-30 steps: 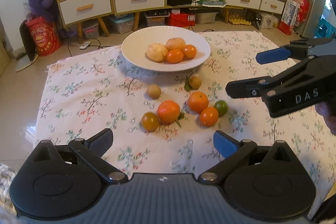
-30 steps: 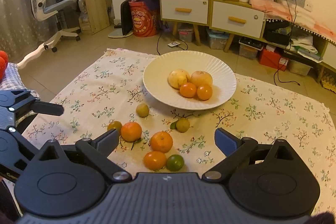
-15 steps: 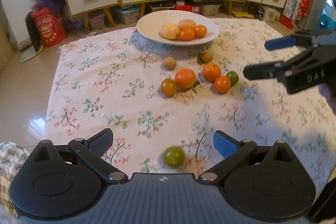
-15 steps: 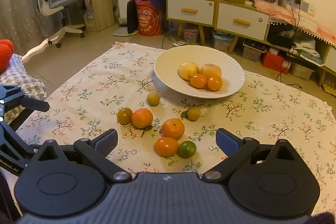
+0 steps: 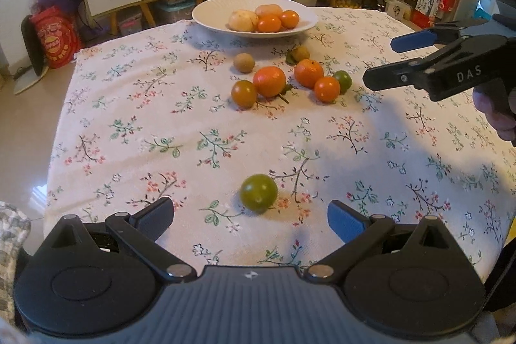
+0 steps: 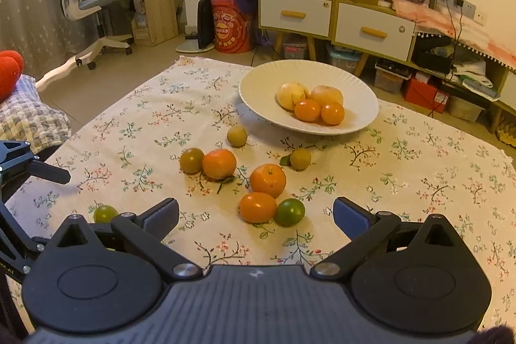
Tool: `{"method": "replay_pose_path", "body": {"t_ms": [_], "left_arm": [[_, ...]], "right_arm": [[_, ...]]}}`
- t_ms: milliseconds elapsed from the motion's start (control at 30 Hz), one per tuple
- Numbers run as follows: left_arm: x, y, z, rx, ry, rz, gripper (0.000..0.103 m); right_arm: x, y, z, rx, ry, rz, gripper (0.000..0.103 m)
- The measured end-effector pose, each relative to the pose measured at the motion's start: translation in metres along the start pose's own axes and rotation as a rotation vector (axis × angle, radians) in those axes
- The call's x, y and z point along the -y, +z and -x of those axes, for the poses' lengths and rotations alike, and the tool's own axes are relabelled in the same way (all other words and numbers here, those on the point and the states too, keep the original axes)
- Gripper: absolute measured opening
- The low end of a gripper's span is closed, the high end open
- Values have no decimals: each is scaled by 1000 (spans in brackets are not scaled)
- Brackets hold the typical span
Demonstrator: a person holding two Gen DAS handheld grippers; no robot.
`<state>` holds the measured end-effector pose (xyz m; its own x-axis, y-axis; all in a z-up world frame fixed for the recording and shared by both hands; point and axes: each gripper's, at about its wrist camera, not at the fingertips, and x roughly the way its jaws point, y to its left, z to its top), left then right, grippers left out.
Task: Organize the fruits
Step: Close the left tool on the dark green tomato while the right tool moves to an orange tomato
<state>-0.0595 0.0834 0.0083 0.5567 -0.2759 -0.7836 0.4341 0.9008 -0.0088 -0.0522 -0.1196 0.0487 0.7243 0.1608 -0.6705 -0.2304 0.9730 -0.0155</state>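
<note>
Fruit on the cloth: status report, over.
Left gripper open, lone green fruit just ahead, untouched. Right gripper open, empty. Four fruits in plate, seven clustered loose. Nothing in the way.

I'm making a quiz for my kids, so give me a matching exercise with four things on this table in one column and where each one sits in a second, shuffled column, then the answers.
Things:
1. white plate
2. lone green fruit
3. left gripper
4. right gripper

Places:
A. just ahead of the left gripper's open jaws
B. far side of the tablecloth, holding four fruits
C. open, over the cluster of oranges
D. open, over the cloth's near edge

Pairs: 1-B, 2-A, 3-D, 4-C
</note>
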Motion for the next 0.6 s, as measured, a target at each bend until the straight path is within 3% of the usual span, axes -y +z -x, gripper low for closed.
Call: {"method": "replay_pose_path", "body": {"t_ms": [233,433,600], "left_arm": [[0,-6,-2,23,-38,9,82],[0,-7,-5,13,-68,20,56],[2,-5,-9,1,-82,14,36]], "right_arm": [[-5,-9,-10,-34,10,25,102],[-8,-12,-22,-79,63,17,94],[-9,-14,-35,-139,109,12,75]]}}
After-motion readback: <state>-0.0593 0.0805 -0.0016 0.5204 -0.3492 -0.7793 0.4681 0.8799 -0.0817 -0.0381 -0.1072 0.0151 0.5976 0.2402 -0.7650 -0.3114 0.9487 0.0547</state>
